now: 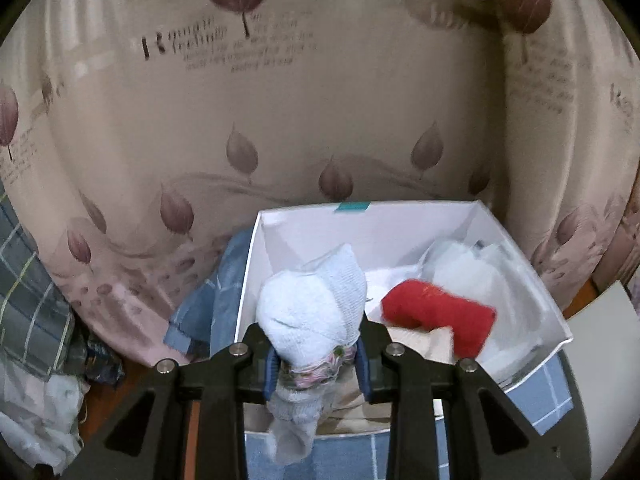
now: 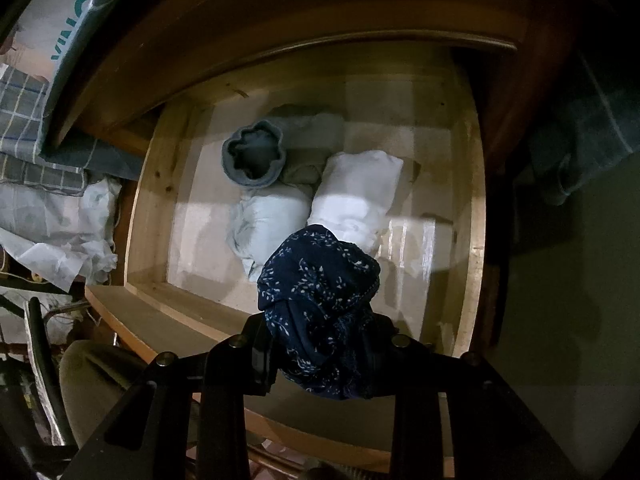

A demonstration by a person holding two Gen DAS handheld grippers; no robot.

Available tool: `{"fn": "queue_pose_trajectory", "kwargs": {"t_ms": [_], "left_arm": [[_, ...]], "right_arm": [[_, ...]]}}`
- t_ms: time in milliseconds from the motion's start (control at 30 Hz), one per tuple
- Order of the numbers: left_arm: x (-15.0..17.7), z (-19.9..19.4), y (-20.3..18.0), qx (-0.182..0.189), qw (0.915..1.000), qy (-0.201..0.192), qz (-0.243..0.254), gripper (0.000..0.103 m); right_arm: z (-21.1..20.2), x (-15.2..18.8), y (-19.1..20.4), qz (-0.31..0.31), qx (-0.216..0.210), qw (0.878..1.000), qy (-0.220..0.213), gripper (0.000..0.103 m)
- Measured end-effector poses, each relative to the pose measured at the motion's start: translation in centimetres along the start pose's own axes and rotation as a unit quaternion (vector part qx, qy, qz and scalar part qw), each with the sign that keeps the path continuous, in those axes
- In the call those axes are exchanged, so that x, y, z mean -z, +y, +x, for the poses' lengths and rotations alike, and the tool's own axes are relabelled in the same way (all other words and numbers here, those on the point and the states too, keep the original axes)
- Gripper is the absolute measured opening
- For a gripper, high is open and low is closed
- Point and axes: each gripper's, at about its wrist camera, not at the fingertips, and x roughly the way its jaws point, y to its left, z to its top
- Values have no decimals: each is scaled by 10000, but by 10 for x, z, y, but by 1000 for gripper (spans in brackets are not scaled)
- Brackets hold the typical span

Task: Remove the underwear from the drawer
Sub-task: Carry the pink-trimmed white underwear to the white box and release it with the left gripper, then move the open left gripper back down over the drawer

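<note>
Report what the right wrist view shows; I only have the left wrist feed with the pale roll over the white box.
Observer: The right gripper is shut on a navy floral bundle above the open wooden drawer.
Operator: List what's left in the drawer.
Observer: A grey roll, a pale blue roll and a white roll lie on its floor.
Operator: Say whether they touch.
Observer: All three sit bunched together mid-drawer.
</note>
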Motion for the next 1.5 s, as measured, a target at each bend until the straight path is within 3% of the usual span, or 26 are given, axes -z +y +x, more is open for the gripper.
{"fn": "queue_pose_trajectory", "kwargs": {"t_ms": [367,500,667,967,1500], "left_arm": [[28,33,3,-230,9984,510,-10,34],[30,33,-1,-432,9977,525,35,47],[28,25,-3,-597,9975,368,112,60],[20,1,-3,-454,9989,61,121,68],[16,-37,-11,-152,9996,-159,200,70]], "right_arm": [[0,1,2,-22,44,10000,-7,29],[0,2,3,-39,69,10000,-22,29],[-1,2,3,-19,90,9999,-55,29],[0,0,2,-33,78,10000,-18,29],[0,0,3,-10,99,9999,-19,30]]}}
